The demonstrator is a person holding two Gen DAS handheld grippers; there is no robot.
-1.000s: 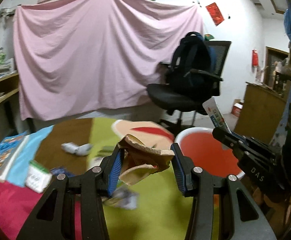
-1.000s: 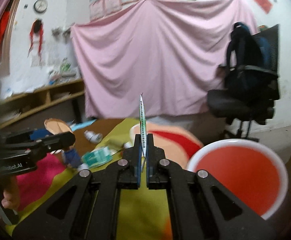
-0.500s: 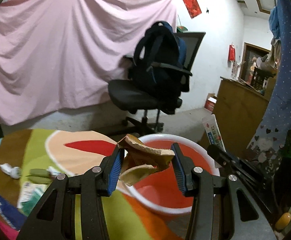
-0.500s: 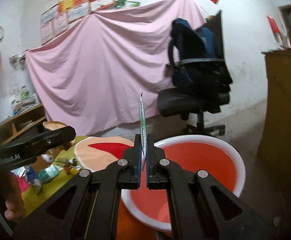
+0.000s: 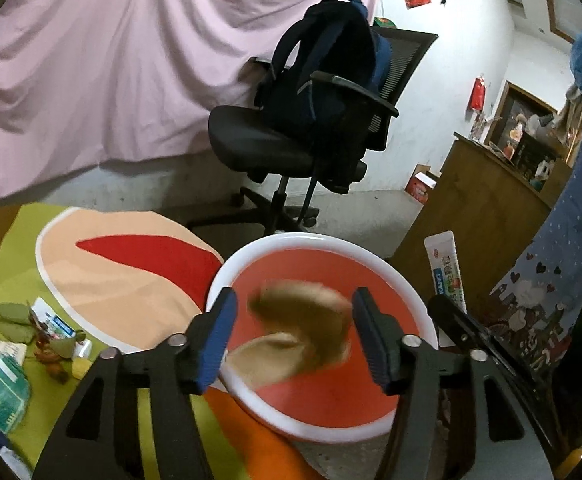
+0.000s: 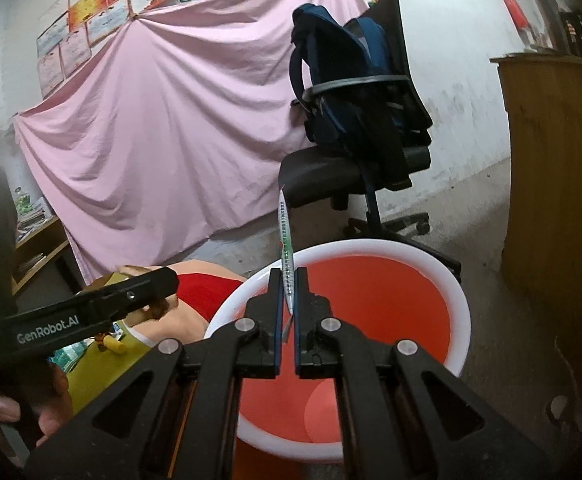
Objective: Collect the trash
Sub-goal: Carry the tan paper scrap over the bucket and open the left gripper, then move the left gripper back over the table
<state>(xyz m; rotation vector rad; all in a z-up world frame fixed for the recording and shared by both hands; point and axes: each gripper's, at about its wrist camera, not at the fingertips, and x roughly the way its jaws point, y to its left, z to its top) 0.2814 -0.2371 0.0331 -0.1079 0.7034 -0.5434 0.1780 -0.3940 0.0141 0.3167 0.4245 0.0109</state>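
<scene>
Brown scrap (image 5: 299, 328) blurred between parted left fingers (image 5: 221, 338) | wrapper (image 6: 286, 264) pinched right

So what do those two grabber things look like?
Both are black plastic. The left gripper has two angular fingers with blue ribbed pads and silver round bolts. The right gripper looks the same, with blue-edged pads. The left one's side reads "GenRobot.AI" in white letters.
</scene>
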